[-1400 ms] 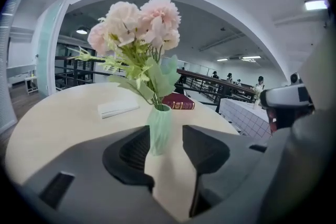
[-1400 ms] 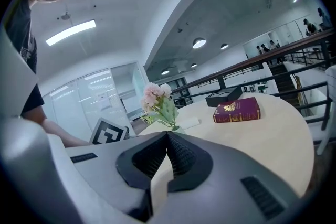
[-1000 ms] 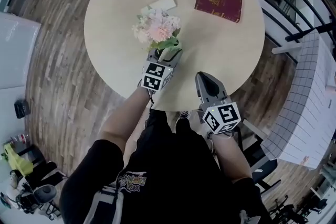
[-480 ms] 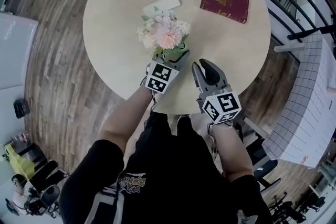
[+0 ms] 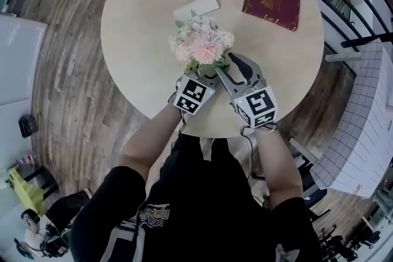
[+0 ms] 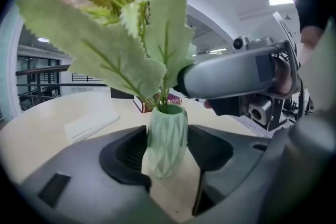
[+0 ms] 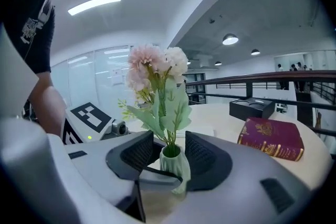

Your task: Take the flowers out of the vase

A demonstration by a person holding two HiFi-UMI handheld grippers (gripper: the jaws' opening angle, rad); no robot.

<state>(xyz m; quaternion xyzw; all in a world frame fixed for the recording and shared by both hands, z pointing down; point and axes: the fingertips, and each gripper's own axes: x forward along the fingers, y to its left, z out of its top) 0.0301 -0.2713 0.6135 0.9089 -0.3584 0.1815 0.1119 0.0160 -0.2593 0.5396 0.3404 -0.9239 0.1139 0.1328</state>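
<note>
At the centre of the frame, on a round table [image 5: 138, 21], the left gripper [image 6: 168, 152] clamps a green vase [image 6: 167, 134] with pink flowers [image 7: 155, 68] upright in it, while the right gripper [image 7: 169, 149], jaws opening wide, straddles the vase's mouth and stems without pressing them.

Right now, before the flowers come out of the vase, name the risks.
The right tool, jaws opening, brackets the rim of the vase as much as the stems; closing there may grab the vase. The left tool holds the vase; a sideways pull on the tall flowers could twist it loose.
</note>
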